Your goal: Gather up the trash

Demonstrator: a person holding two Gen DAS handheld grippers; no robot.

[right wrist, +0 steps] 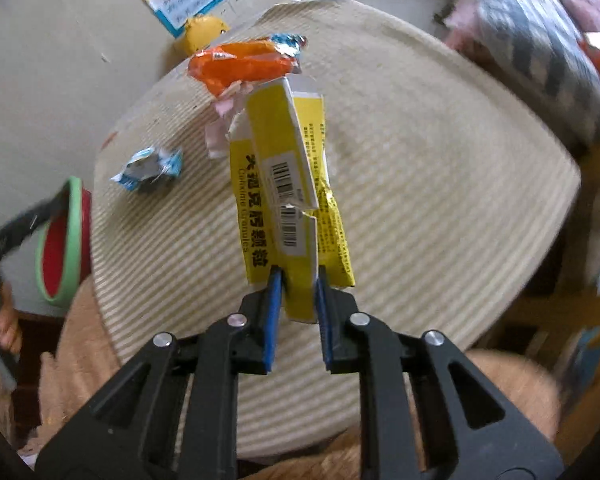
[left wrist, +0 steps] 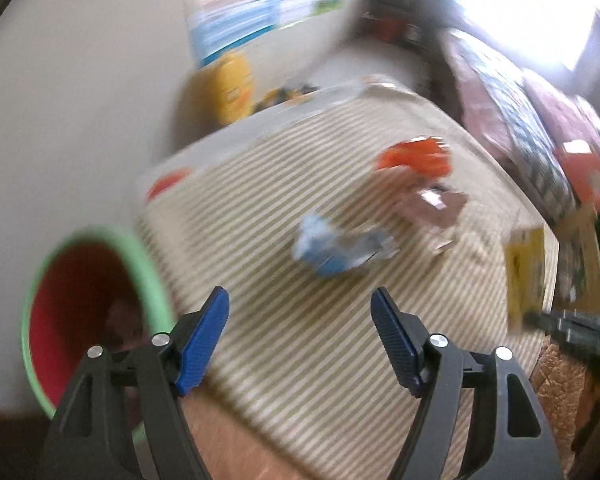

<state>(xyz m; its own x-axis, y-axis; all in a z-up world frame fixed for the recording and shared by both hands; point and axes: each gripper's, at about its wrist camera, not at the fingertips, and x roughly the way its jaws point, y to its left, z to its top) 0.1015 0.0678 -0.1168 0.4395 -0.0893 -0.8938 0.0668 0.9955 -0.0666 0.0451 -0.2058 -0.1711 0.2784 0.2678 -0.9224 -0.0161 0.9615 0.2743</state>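
My right gripper (right wrist: 298,280) is shut on a flattened yellow medicine box (right wrist: 288,176) with barcodes, held up above the striped mat (right wrist: 440,184). Behind it lie an orange wrapper (right wrist: 240,66), a pink torn paper (right wrist: 220,128) and a blue-silver wrapper (right wrist: 150,168). My left gripper (left wrist: 300,308) stands open with nothing between its blue pads, above the mat (left wrist: 260,208). Ahead of it lie the blue wrapper (left wrist: 340,248), a brownish wrapper (left wrist: 432,204) and the orange wrapper (left wrist: 416,158). The yellow box (left wrist: 526,268) shows at the right. The left wrist view is blurred.
A bin with a green rim and red inside (left wrist: 76,320) stands left of the mat, also the bin (right wrist: 62,240) in the right wrist view. A yellow toy (left wrist: 230,88) leans by the wall. Patterned bedding (right wrist: 540,52) lies at the right. A hand (right wrist: 8,320) shows at the left edge.
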